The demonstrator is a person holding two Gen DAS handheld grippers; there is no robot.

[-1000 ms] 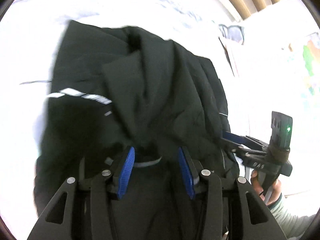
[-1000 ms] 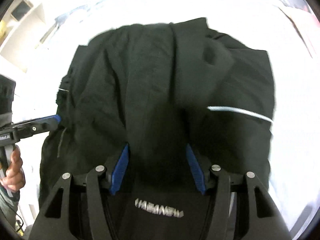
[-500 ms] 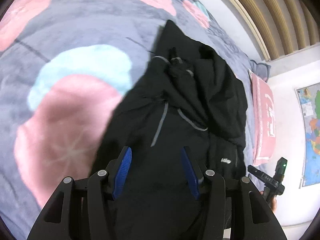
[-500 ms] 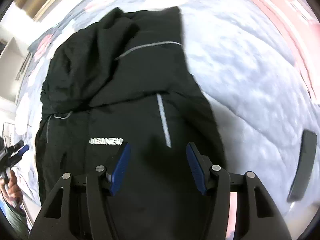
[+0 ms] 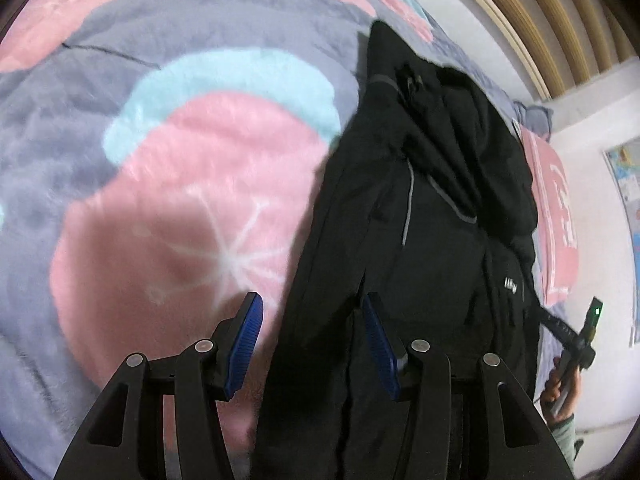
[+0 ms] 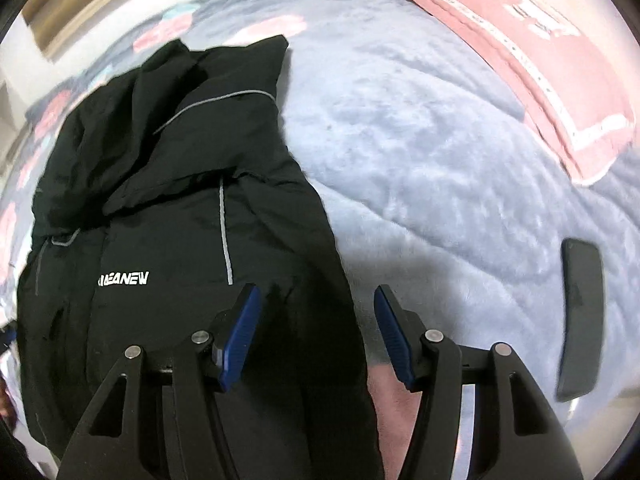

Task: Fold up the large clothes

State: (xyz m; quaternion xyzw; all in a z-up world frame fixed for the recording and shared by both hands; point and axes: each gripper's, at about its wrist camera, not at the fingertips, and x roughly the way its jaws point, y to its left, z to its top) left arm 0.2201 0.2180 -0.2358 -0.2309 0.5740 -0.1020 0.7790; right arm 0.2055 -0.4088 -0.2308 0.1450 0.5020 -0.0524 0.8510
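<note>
A black jacket [image 5: 432, 240] with grey piping and a white chest logo lies lengthwise on the bed, its hood and upper part bunched at the far end. My left gripper [image 5: 312, 300] hovers open over the jacket's left side edge, with fabric under the right finger and blanket under the left. My right gripper [image 6: 317, 292] stands open over the jacket's [image 6: 168, 208] right side edge, and neither pad presses on cloth. In the left wrist view the right gripper [image 5: 576, 340] shows at the far right, held by a hand [image 5: 560, 392].
A fluffy grey blanket [image 5: 160, 160] with pink and teal shapes covers the bed. A pink pillow [image 6: 520, 60] lies at the far right. A flat black slab [image 6: 580, 320], like a phone, rests on the blanket right of my right gripper. A slatted headboard [image 5: 540, 12] stands beyond.
Both grippers have drawn back from the bunched middle of the jacket and spread toward its two side edges. The jacket now lies flatter on the blanket.
</note>
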